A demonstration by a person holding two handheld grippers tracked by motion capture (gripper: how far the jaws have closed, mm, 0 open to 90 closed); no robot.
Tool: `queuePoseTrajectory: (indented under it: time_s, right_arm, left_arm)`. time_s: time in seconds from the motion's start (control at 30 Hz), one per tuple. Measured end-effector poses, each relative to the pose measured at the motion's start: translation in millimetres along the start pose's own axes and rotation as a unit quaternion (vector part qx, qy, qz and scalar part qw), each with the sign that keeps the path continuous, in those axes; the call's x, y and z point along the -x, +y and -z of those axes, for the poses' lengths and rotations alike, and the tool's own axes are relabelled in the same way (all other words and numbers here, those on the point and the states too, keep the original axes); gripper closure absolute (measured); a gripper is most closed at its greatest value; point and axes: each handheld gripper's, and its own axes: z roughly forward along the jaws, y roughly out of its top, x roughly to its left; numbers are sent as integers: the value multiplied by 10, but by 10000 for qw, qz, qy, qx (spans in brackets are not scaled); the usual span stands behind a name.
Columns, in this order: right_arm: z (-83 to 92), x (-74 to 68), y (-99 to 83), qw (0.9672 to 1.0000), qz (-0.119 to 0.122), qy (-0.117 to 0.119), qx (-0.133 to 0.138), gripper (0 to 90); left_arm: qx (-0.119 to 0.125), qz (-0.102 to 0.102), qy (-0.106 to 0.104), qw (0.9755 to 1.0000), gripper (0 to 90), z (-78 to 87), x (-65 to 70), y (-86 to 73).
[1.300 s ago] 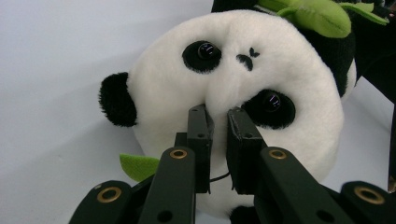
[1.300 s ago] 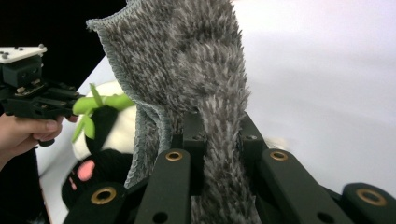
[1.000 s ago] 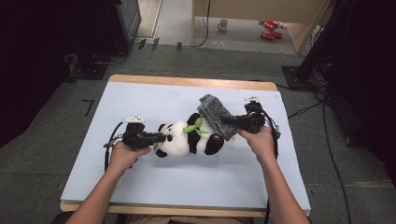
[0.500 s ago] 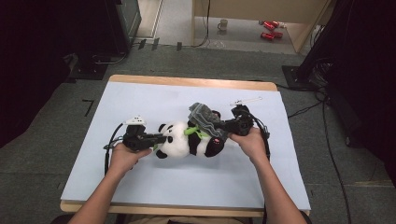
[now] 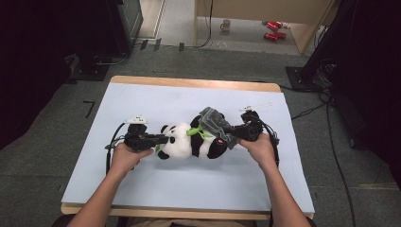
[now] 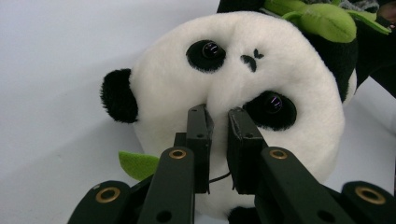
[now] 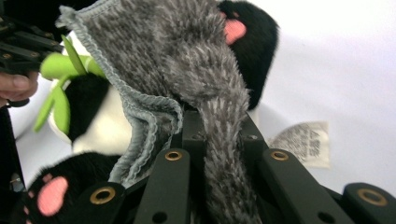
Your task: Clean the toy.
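A plush panda (image 5: 189, 141) lay mid-tabletop (image 5: 142, 189), head left, feet right. A cloth (image 5: 216, 124) draped over its right end. The left tongs (image 5: 160, 139) sat at its head, the right tongs (image 5: 232, 134) at the cloth.

Panda (image 5: 189, 141): soft white-and-black plush, glossy plastic eyes. Cloth (image 7: 187, 60): shaggy grey pile, stitched hem. Jaws: matt black, brass-coloured rivets. Worktop (image 5: 156, 104): smooth matt pale cover, wood edge.

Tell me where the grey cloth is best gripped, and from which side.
Grip the grey cloth at its bunched edge hanging past the panda's feet, coming from the foot end, probably. That is where the right gripper has it, jaws shut on the fold, clear of the plush.
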Motion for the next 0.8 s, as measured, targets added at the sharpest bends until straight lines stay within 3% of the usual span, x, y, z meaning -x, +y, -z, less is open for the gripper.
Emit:
queuePoseTrajectory:
  time_s: [0.23,0.8]
  right_arm:
    - [9,94,-87,9996,-237,-102,-102,794]
    - [-35,227,-259,9975,-563,-214,-371,796]
  left_arm:
    - [-6,89,-52,9999,807,-3,-44,28]
    - [-40,164,-100,9998,807,-6,-92,64]
